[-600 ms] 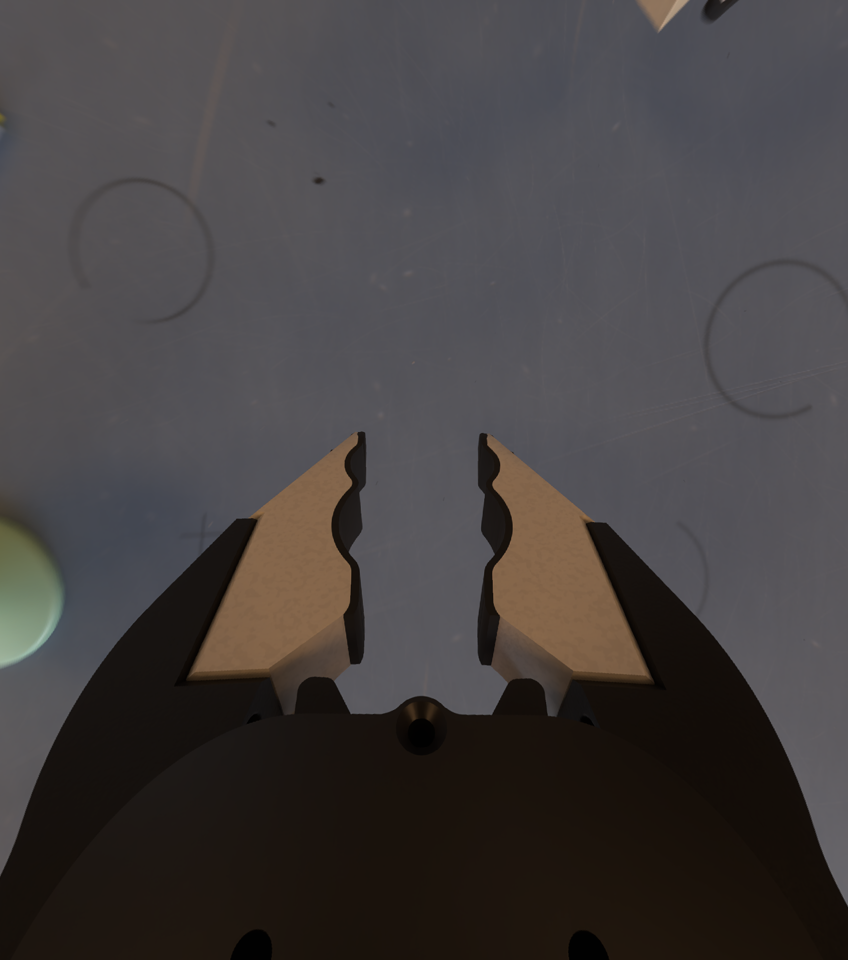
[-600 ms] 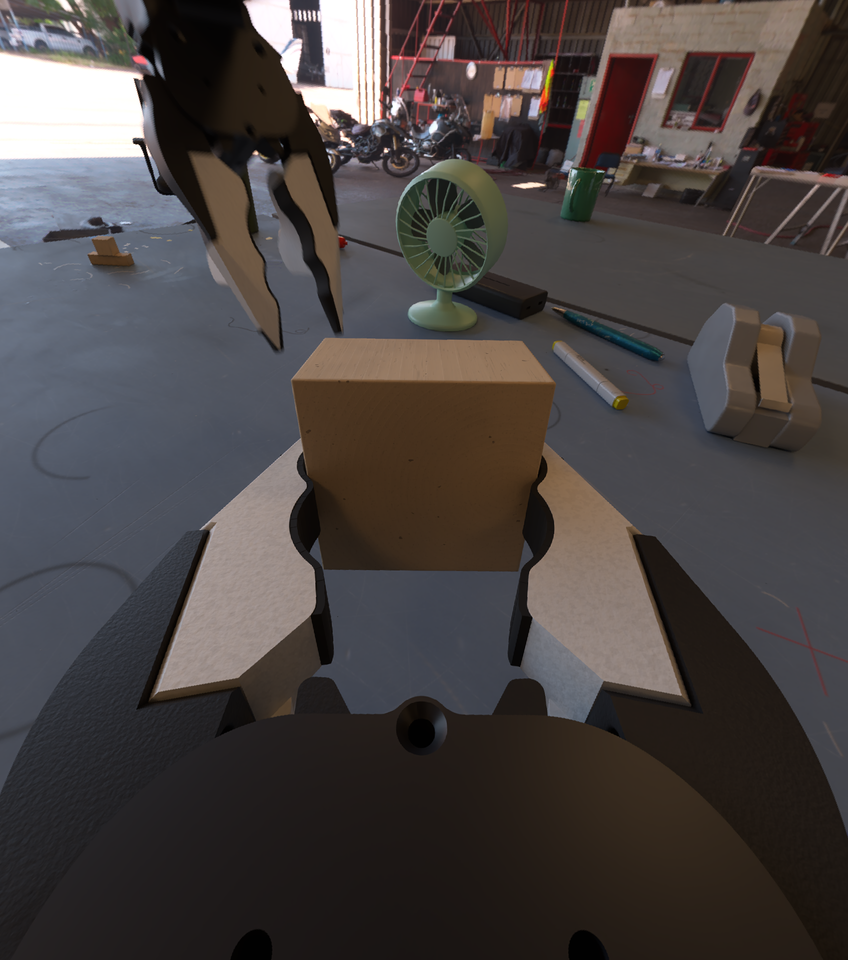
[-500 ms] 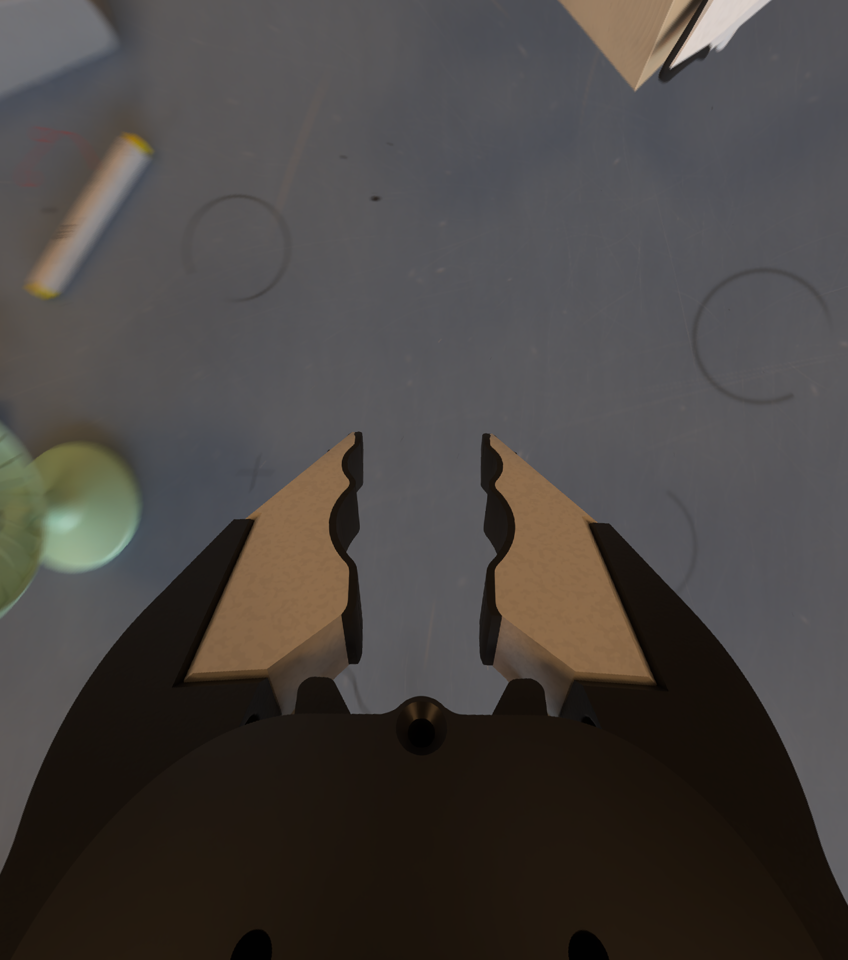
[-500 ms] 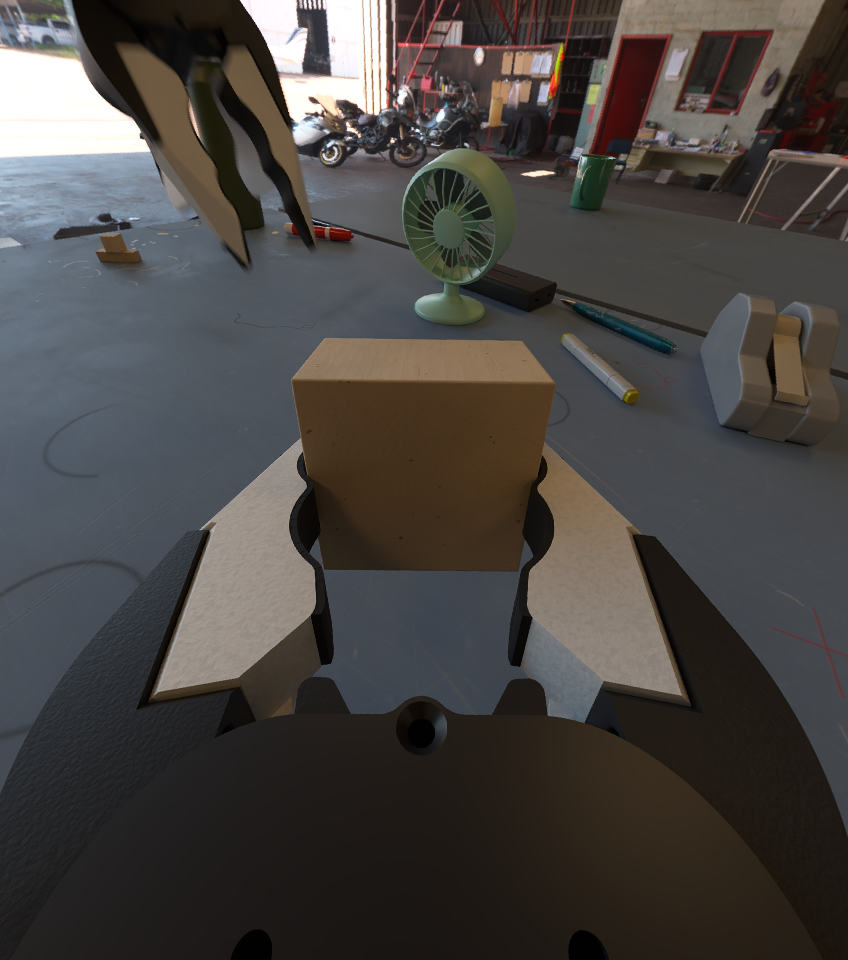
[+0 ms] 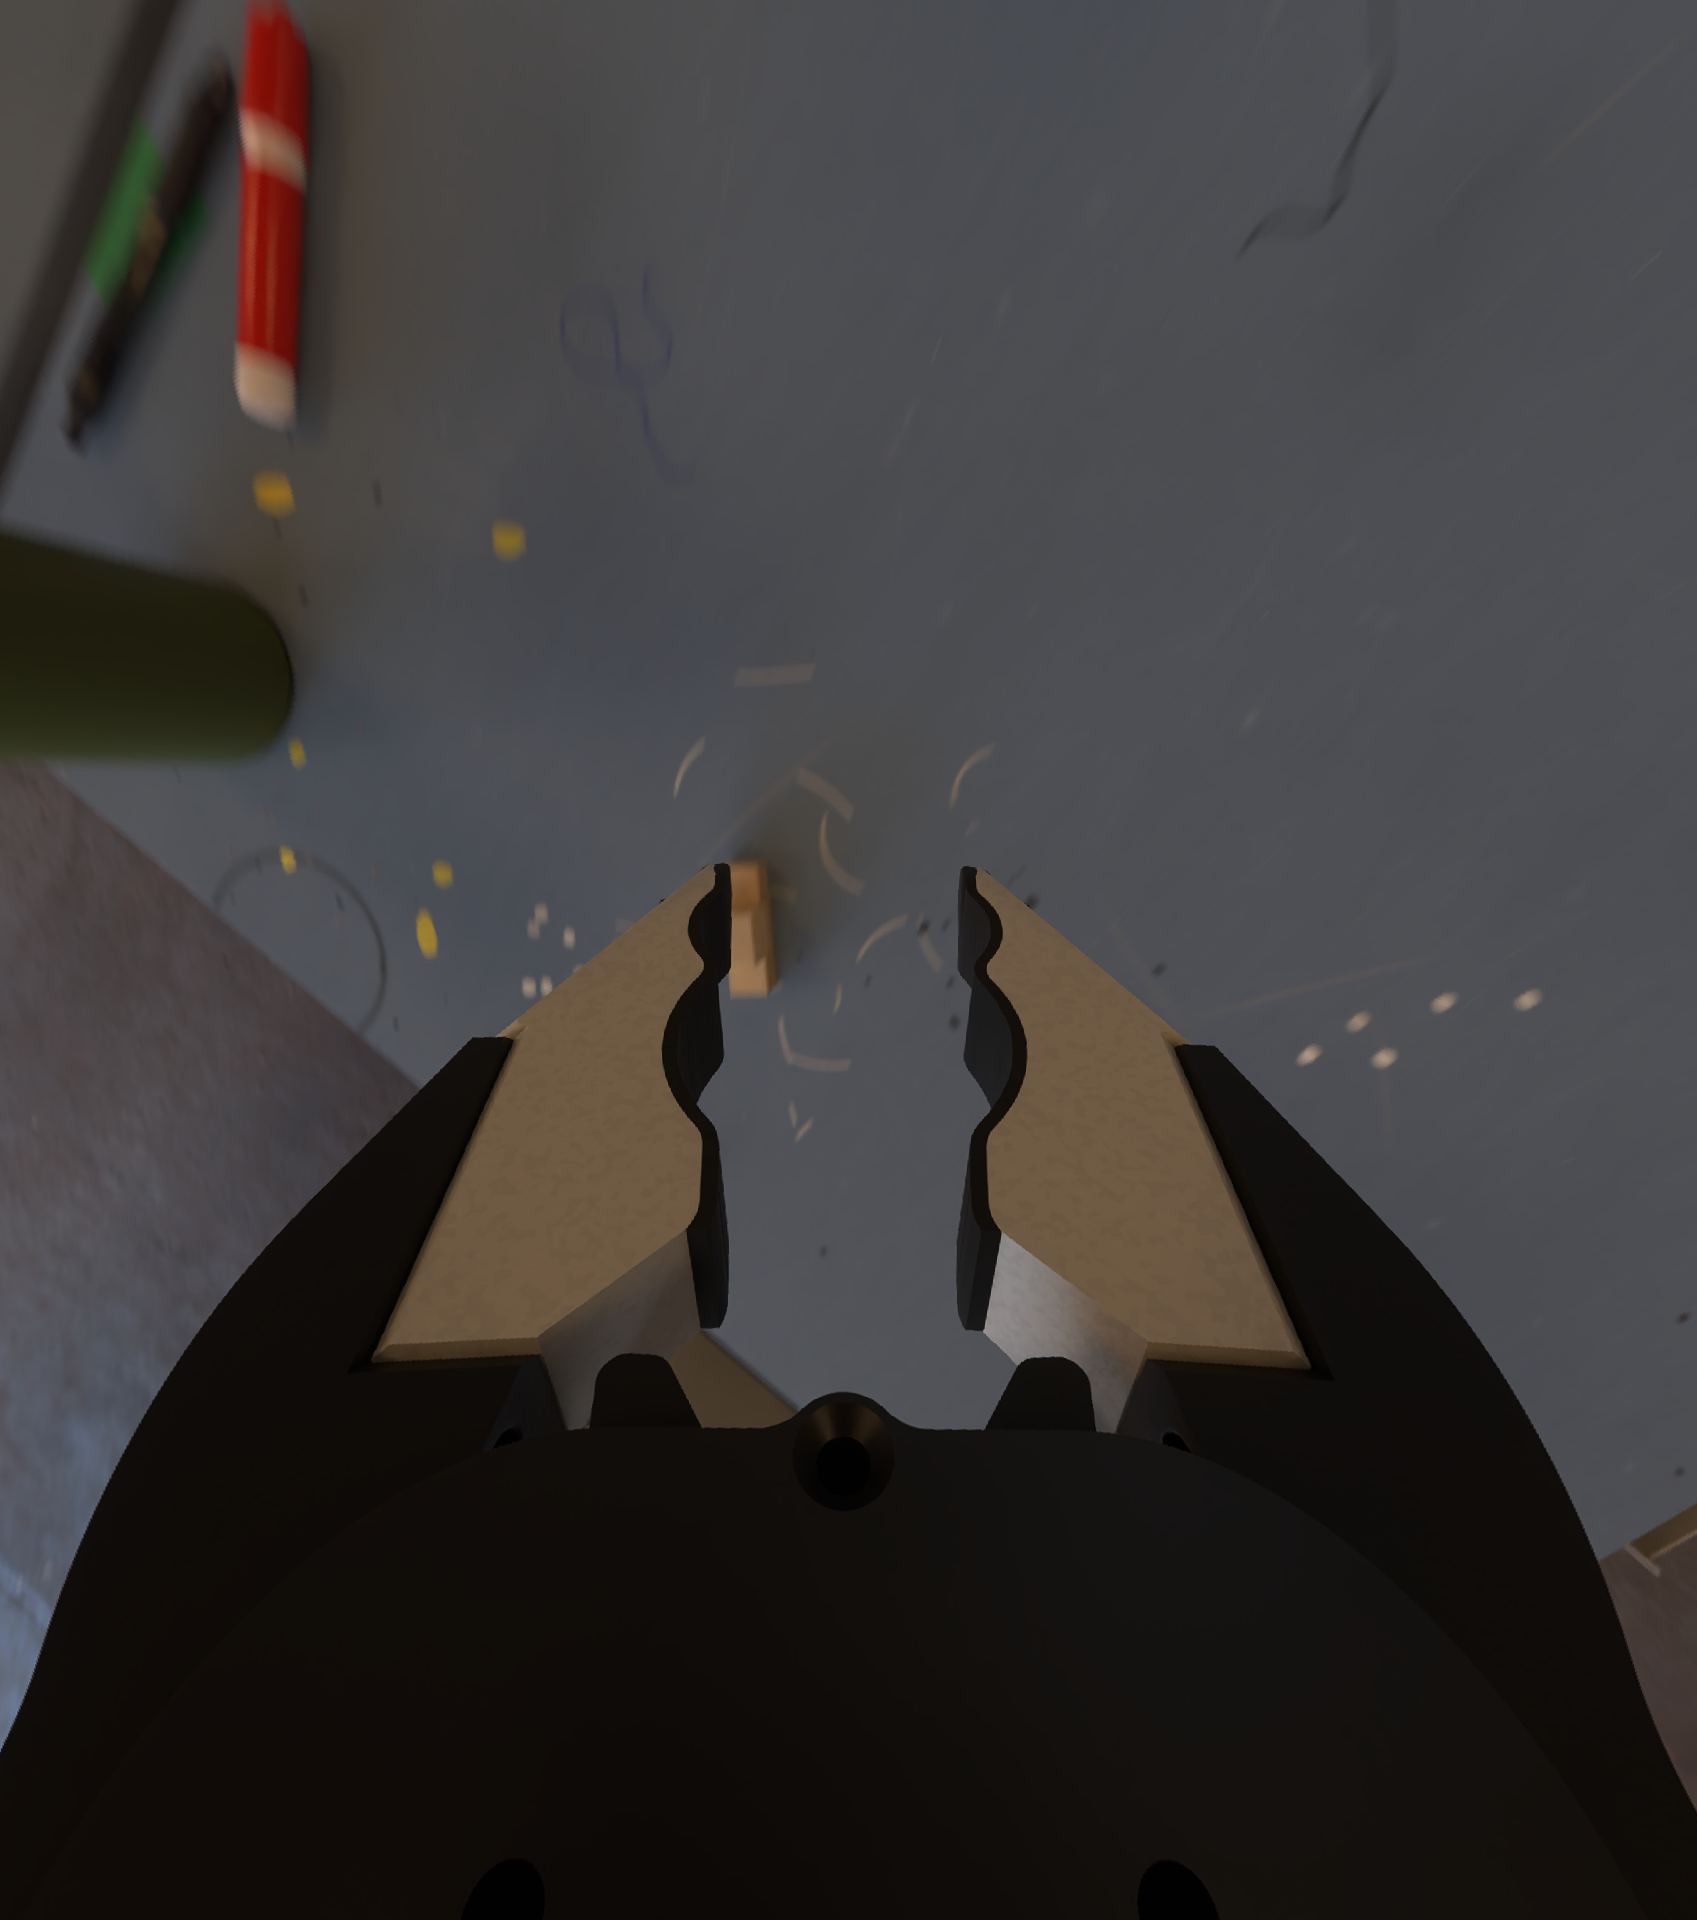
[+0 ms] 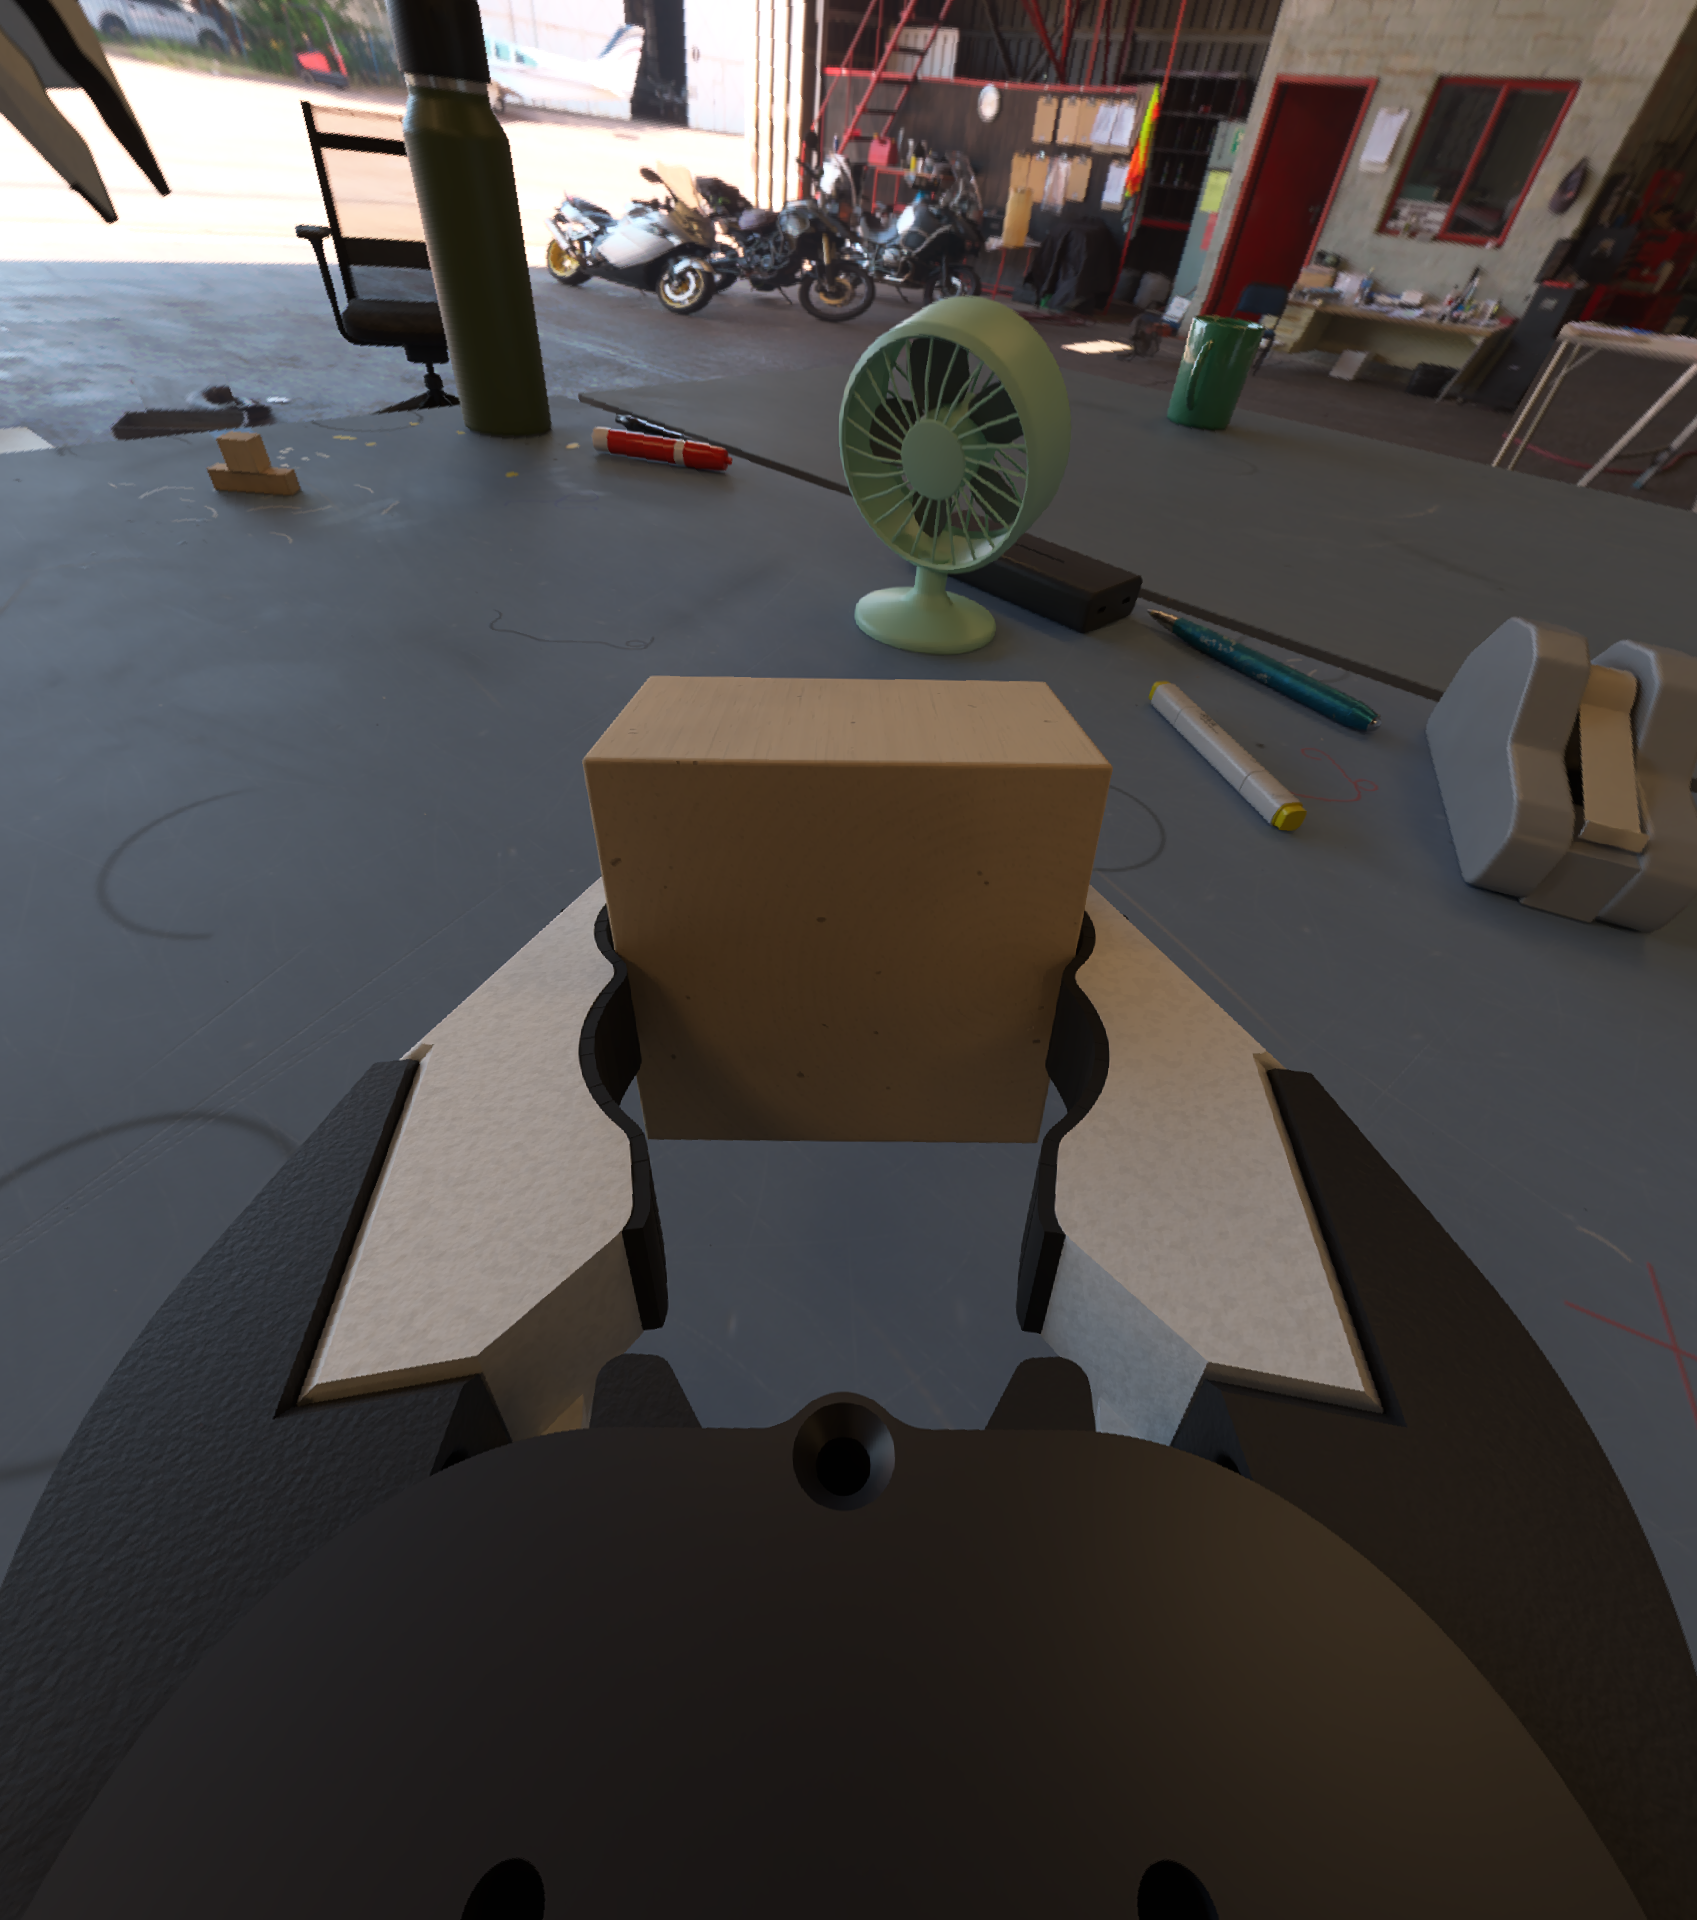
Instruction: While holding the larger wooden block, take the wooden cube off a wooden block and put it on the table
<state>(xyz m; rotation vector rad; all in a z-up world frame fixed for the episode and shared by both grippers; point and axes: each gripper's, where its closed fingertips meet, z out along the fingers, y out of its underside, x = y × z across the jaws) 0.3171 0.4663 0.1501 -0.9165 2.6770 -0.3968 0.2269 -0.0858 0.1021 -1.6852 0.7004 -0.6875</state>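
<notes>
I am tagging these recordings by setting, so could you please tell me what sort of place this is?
Most likely a workshop or garage hall: parked motorcycles stand at the back beside red scaffolding stairs, and a cluttered workbench sits under a red-framed window. The grey table stands in the foreground.

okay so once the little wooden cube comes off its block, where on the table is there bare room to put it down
Widest bare patch: the grey table between the small wooden block carrying the wooden cube and the larger wooden block in the right gripper. Crowded: right of it, around the green fan, markers and grey holder. The open left gripper hovers above the stack.
</notes>
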